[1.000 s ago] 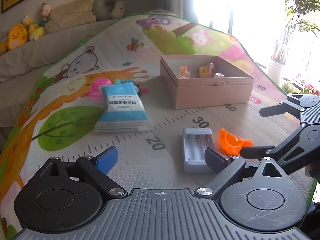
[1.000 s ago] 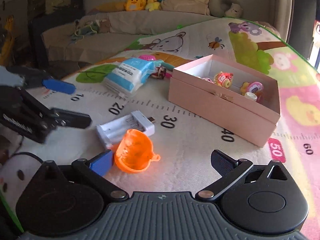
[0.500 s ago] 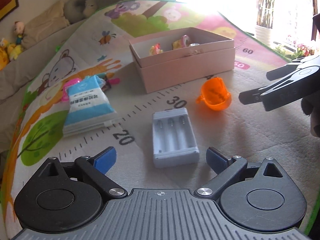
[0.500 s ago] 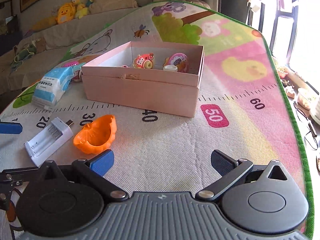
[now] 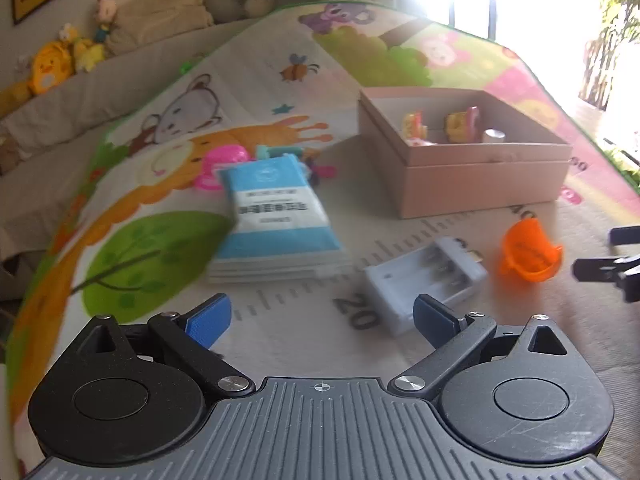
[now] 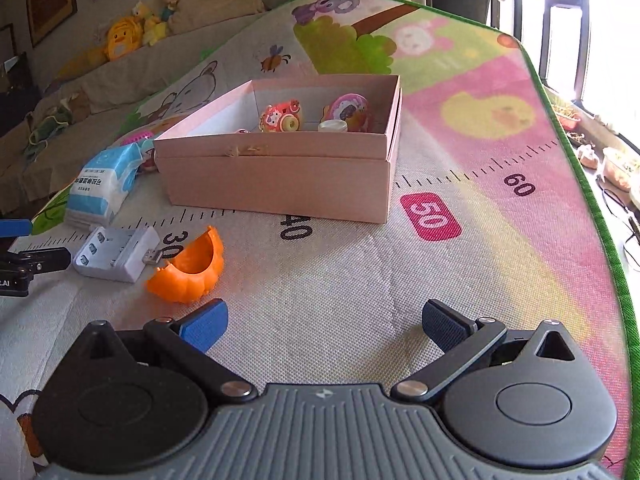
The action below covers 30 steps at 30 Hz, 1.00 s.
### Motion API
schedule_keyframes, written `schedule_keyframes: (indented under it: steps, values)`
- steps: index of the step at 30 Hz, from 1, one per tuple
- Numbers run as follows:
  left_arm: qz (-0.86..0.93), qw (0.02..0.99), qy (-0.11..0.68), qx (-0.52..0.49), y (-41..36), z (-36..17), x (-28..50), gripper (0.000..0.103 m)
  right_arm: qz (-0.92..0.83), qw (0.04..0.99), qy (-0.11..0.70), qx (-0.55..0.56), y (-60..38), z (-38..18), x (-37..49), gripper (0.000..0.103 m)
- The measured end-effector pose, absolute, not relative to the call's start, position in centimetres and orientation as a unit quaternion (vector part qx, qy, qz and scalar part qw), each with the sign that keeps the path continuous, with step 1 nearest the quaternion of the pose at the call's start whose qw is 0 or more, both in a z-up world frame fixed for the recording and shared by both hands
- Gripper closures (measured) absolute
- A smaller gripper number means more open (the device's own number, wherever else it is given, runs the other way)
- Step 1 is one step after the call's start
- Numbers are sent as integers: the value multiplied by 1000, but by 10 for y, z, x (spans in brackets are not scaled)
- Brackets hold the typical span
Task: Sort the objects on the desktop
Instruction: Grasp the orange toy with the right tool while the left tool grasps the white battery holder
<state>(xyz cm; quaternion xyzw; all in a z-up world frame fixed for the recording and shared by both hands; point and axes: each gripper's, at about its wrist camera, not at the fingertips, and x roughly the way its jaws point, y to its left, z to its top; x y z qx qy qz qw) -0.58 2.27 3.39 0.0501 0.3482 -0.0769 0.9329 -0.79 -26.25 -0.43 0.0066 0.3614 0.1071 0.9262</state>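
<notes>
Sort partly done: a few small toys sitting in the open pink cardboard box [image 6: 280,176]. Still lying loose on the play-mat worktop [image 6: 360,280]: white plastic battery charger [image 5: 426,276], orange plastic half-shell [image 6: 190,272], blue-white tissue pack [image 5: 276,216]. Left gripper [image 5: 322,316] and right gripper [image 6: 324,320] jaws both gaping, holding nothing.

Orange cup [image 6: 188,272] now tipped onto its side, no longer upright beside the charger [image 6: 116,254].
</notes>
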Motion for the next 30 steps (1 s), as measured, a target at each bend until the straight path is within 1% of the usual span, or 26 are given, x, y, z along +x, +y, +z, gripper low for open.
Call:
schedule_keyframes:
  steps: [8,16,19,20,23,30]
  values:
    - [-116,921,372,20,-33,26,12,2,107,925,364,-2,-261,-6,-8,0]
    - [-89,920,380,20,-41,14,34,2,104,924,367,-19,-256,-7,-7,0]
    - [-88,922,375,27,-38,14,32,14,103,923,369,-28,-254,-8,-6,0]
    - [-90,923,374,27,-36,15,30,17,103,923,370,-31,-253,-8,-6,0]
    - [-99,924,367,36,-33,16,23,19,105,922,371,-31,-254,-7,-5,0]
    - [-106,924,361,77,-12,18,-2,19,136,921,364,4,-264,0,-9,0]
